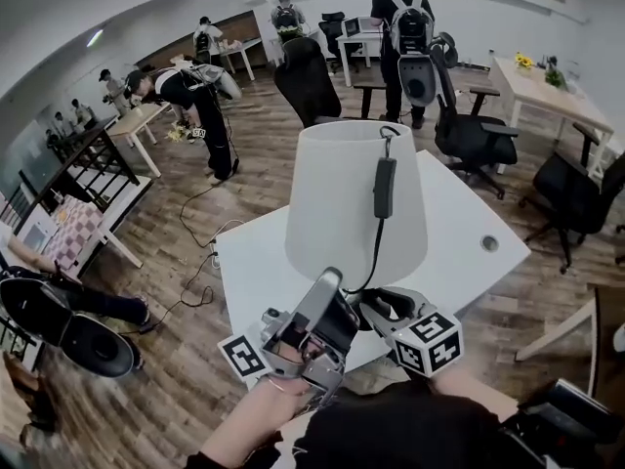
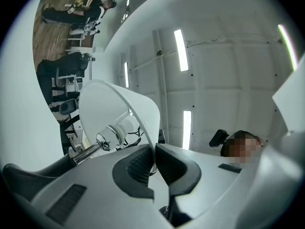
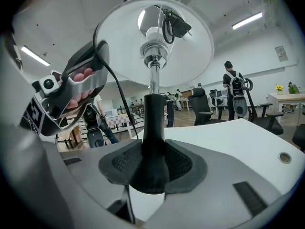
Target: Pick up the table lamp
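Office flooring surrounds a white desk (image 1: 469,223) in the head view, with the table lamp (image 1: 354,198) upright at its near edge. In the left gripper view, the left gripper (image 2: 153,149) has its fingers pinched together on the lampshade rim (image 2: 143,104). In the right gripper view, the right gripper (image 3: 153,152) has its fingers clamped on the lamp's black stem (image 3: 153,120).

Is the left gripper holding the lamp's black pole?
No, the left gripper pinches the thin edge of the white lampshade between its jaws.

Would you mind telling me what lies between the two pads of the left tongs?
The thin rim of the white lampshade, clamped edge-on by the left tongs; the left gripper view shows it.
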Demonstrator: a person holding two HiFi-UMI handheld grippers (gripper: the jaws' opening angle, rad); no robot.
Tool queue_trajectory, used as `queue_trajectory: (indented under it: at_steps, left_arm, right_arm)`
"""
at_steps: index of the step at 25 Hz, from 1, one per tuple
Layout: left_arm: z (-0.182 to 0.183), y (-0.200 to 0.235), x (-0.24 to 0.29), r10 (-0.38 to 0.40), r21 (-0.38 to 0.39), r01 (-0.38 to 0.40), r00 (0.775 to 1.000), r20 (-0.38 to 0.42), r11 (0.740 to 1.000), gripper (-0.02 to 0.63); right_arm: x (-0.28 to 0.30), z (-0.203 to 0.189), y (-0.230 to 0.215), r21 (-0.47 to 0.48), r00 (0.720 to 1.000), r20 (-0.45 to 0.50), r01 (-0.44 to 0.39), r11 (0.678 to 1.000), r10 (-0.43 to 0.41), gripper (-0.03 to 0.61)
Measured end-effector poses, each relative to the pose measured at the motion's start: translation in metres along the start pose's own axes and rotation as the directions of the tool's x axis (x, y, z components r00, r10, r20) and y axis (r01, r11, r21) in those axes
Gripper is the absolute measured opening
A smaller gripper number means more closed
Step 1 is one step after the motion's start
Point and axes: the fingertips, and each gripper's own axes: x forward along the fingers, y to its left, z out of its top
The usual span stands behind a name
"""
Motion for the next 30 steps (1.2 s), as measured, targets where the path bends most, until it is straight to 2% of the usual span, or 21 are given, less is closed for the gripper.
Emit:
queue_trajectory:
  at_steps: [5,12,15,19,30]
  left_arm:
    - [-0.003,-0.033,-0.060,-0.024,-0.032,0.023,0.999,-0.026,0.999,0.020]
    - [-0.022,-0.079,-0.104,-0.052,-0.097,0.041,0.992,-0.116,0.994,0.020]
    - [-0.029,-0.104,-0.118,-0.058,-0.099,0.042,0.985,-0.163,0.994,0.018]
    - [-0.040,-0.135,-0.127,-0.068,-0.109,0.049,0.981,-0.180,0.993,0.018]
    - [-0.090,-0.183,-0.125,-0.077,-0.095,0.062,0.982,-0.170,0.994,0.018]
  right_arm:
    - [-0.007,-0.032,0.057,-0.002,0.997,0.019,0.075,0.997,-0.075,0.158]
    - [-0.033,-0.056,0.113,0.013,0.981,0.041,0.188,0.982,-0.189,0.153]
    - [-0.040,-0.061,0.143,0.039,0.979,0.039,0.201,0.979,-0.203,0.154]
    - [-0.060,-0.064,0.170,0.061,0.972,0.043,0.227,0.972,-0.229,0.153]
    - [-0.125,-0.075,0.192,0.061,0.974,0.031,0.224,0.973,-0.226,0.155]
